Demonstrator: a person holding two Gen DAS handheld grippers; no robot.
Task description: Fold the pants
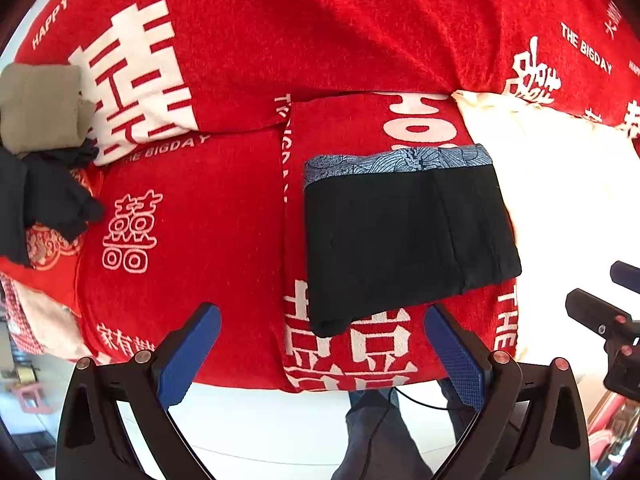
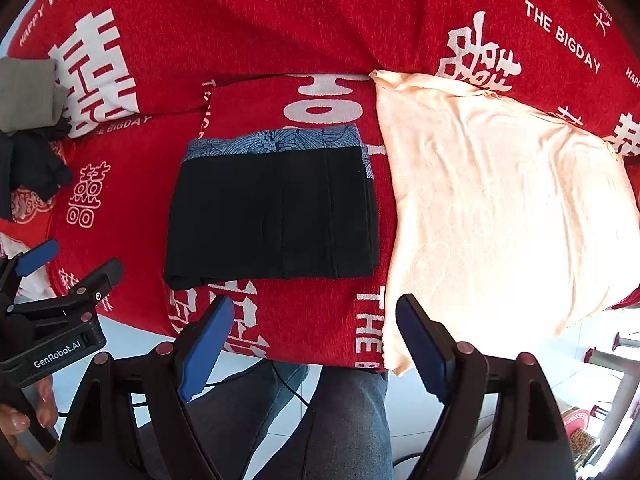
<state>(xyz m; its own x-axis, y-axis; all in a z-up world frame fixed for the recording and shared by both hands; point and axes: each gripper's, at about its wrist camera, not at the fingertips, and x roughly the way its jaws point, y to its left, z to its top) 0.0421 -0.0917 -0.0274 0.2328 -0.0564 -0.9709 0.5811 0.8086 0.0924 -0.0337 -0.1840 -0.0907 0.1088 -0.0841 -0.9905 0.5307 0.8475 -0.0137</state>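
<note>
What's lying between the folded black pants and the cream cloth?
Only a strip of red blanket between the black pants and cream cloth, in the right wrist view.

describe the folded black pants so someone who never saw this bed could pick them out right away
On the red blanket with white lettering, look just left of the pale cream cloth. There lies a flat, dark rectangle: the folded black pants, close to the near edge. Unlike the crumpled dark clothes and the folded olive garment at far left, they have a blue patterned waistband along the far edge.
</note>
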